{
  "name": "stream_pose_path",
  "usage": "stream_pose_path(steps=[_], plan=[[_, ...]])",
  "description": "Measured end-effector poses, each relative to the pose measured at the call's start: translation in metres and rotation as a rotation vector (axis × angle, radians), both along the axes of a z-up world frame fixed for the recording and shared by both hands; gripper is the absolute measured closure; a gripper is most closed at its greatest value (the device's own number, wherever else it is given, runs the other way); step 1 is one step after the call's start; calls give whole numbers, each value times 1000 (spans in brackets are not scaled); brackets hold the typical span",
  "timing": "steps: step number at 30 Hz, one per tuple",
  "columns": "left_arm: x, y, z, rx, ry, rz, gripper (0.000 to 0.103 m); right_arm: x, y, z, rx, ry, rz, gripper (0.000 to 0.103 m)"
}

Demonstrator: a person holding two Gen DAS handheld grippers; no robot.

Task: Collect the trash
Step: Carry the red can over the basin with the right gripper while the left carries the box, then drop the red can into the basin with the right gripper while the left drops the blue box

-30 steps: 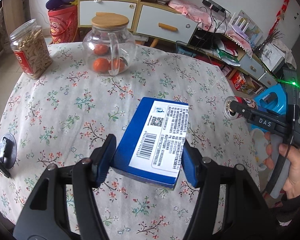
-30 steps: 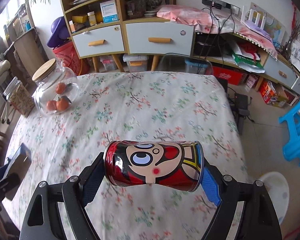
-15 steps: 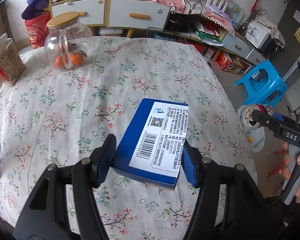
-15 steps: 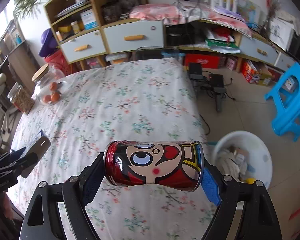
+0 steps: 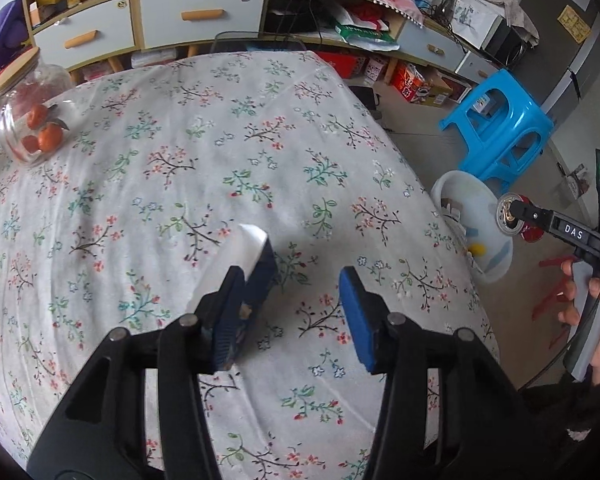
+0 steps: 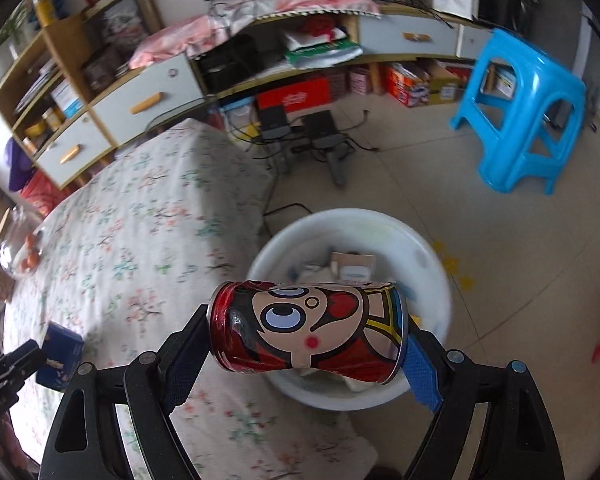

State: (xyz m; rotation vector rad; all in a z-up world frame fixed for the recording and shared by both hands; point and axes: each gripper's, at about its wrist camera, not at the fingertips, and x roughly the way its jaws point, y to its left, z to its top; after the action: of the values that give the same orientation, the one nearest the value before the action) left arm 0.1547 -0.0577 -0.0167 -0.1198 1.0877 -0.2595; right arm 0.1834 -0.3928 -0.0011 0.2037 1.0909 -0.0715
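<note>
Clamped sideways between the two pads of the right gripper [image 6: 306,354], a red can [image 6: 306,330] with a cartoon face is held above a white basin [image 6: 432,256] that stands on the floor just right of the table. Paper and cardboard scraps are seen inside the basin. In the left wrist view the same can [image 5: 514,218] appears end-on at the far right, gripped by the right gripper [image 5: 518,216] over the basin [image 5: 460,188], with the person's right hand [image 5: 596,316] wrapped round the handle below.

The left gripper [image 5: 296,312] is held over the flowered tablecloth [image 5: 204,152] with its jaws spread wide. A blue box [image 5: 256,264] with a white face is seen tilted on edge against the left pad only; the right pad is clear of it, so the box is not squeezed between the two. From the right wrist view the box [image 6: 60,356] is seen at the near left edge of the table, touching the tip of the left gripper [image 6: 40,354].

At the far left of the table a glass jar [image 5: 32,120] with a wooden lid and oranges inside is set. A blue plastic stool [image 6: 528,116] stands on the floor beyond the basin, and a cabinet [image 5: 196,16] with drawers runs along the far wall.
</note>
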Motion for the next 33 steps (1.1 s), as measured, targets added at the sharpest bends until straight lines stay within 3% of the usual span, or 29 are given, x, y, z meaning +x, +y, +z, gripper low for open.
stream_pose_path(steps=[3,4,5,7,14,16,18,19,22,33], plan=[[6,-3,-3,14,52,-27,52,-1,-16,-4,32,14,-19,17],[6,0,-1,14,47,-13,44,-2,-20,-5,52,15,-24,17],[7,4,1,26,41,0,29,-3,-24,-4,70,13,-26,17],[5,10,3,56,23,-4,18,-4,-26,-3,86,9,-24,17],[-2,25,-22,109,87,-35,18,-10,-18,0,86,6,11,17],[-5,22,-28,96,103,-67,27,-10,-16,1,88,5,13,17],[-8,18,-31,105,111,-96,52,-12,-16,2,93,3,14,17],[-9,15,-33,120,114,-106,76,-13,-15,3,93,2,14,17],[-11,9,-30,147,87,-108,80,-15,-17,4,90,1,12,17],[-4,-34,-6,84,13,-128,81,-12,-41,1,56,7,-48,15]])
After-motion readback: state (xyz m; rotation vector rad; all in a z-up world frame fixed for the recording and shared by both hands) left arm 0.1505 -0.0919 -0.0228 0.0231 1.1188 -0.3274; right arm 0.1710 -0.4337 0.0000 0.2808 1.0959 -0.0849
